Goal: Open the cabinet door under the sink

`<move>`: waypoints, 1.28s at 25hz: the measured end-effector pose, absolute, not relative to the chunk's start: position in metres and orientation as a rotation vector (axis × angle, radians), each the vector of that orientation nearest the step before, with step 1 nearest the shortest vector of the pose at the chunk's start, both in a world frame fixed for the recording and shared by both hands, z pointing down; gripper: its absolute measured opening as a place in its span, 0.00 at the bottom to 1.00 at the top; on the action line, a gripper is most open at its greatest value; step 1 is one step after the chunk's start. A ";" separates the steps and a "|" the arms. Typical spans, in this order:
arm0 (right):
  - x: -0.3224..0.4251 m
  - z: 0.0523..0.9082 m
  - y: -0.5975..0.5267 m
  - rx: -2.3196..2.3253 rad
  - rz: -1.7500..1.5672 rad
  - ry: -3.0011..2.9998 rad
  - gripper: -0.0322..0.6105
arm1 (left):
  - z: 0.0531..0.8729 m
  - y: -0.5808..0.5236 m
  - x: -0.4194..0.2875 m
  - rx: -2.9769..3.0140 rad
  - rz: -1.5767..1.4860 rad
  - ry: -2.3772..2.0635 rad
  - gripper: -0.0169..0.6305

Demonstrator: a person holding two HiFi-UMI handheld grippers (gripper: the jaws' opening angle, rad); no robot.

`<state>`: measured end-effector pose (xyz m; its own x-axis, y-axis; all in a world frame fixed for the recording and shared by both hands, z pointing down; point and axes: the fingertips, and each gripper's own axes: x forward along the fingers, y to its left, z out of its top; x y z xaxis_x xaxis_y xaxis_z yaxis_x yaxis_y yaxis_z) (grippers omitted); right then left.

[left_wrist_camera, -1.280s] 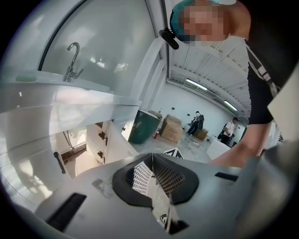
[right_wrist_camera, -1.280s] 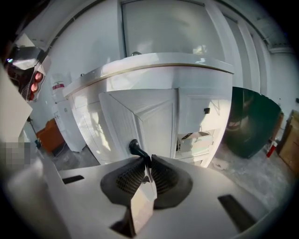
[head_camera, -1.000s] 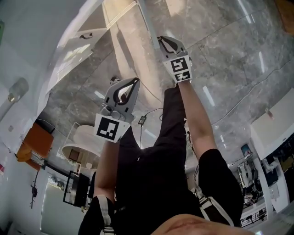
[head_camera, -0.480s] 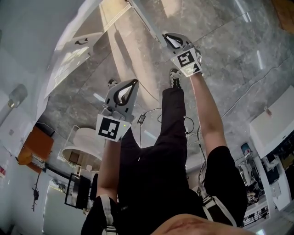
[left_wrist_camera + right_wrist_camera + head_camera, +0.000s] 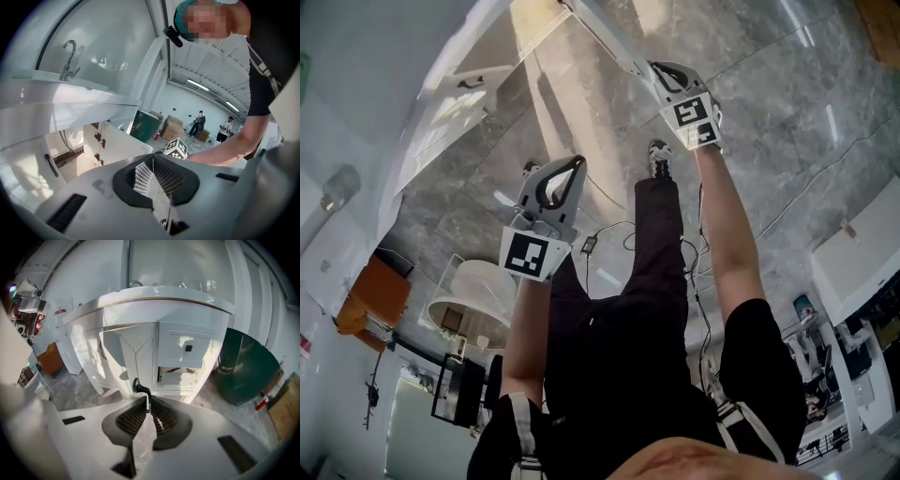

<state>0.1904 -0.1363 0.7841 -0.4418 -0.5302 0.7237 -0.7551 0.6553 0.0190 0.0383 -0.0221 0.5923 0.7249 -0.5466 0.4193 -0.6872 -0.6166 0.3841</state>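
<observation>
Clamping its jaws tight on the black handle (image 5: 139, 386) of the partly open cabinet door (image 5: 136, 350) under the sink (image 5: 154, 303), the right gripper (image 5: 146, 403) risked losing the thin bar if its pull left the hinge arc, while the left gripper (image 5: 152, 161) hung closed on nothing.

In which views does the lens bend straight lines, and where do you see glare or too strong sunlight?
Both gripper views: strong fisheye bending, dark round border. Left gripper view: sunlight washes out the cabinet at lower left. Head view: milder bending; reflected light streaks on the glossy floor.
</observation>
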 end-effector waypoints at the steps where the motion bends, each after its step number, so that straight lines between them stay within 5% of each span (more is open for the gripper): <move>1: 0.197 0.783 -0.137 1.014 0.406 -2.137 0.18 | 0.592 -0.022 0.039 2.402 0.353 -0.938 0.05; 17: 0.203 0.689 -0.094 1.105 0.486 -2.212 0.24 | 0.573 -0.019 0.052 2.442 0.372 -0.933 0.05; 32: 0.096 0.498 0.034 0.880 0.693 -2.499 0.16 | 0.484 0.011 0.031 2.526 0.316 -0.915 0.05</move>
